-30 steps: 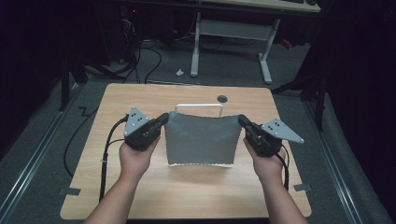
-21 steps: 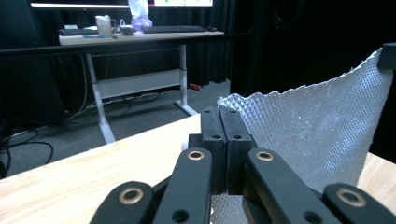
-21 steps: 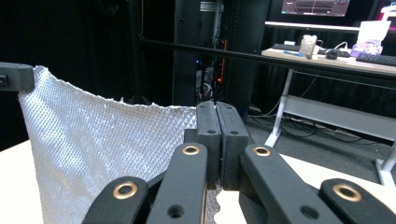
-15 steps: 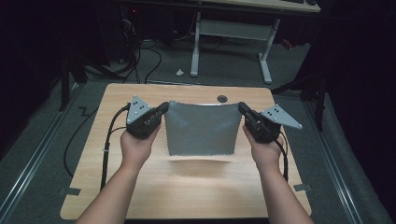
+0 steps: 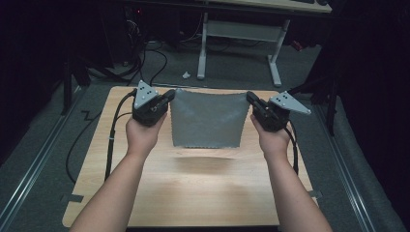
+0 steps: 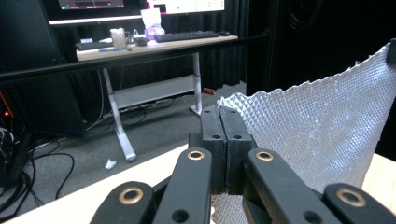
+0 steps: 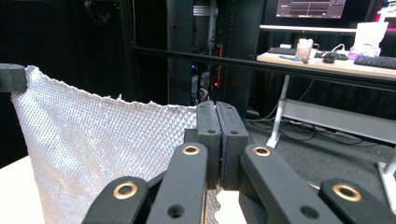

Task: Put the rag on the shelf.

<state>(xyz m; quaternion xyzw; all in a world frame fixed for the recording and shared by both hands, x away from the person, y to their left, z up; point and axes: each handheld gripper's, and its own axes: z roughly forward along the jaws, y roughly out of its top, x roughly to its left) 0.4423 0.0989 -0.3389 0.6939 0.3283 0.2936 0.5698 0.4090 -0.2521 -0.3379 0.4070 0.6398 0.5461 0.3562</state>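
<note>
The table (image 5: 193,183) is viewed from above, looking forward; each gripper camera sits close behind its jaws, facing outward. The cloth (image 5: 207,118) is shared by all views.

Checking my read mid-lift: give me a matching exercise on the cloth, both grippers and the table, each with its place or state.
1. grey cloth
2. left gripper
3. right gripper
4. table

a. shut on the cloth's right top corner
b. bare wood under a shadow
c. hangs stretched between two grips, off the table
d. shut on the cloth's left top corner

Pairs: 1-c, 2-d, 3-a, 4-b
</note>
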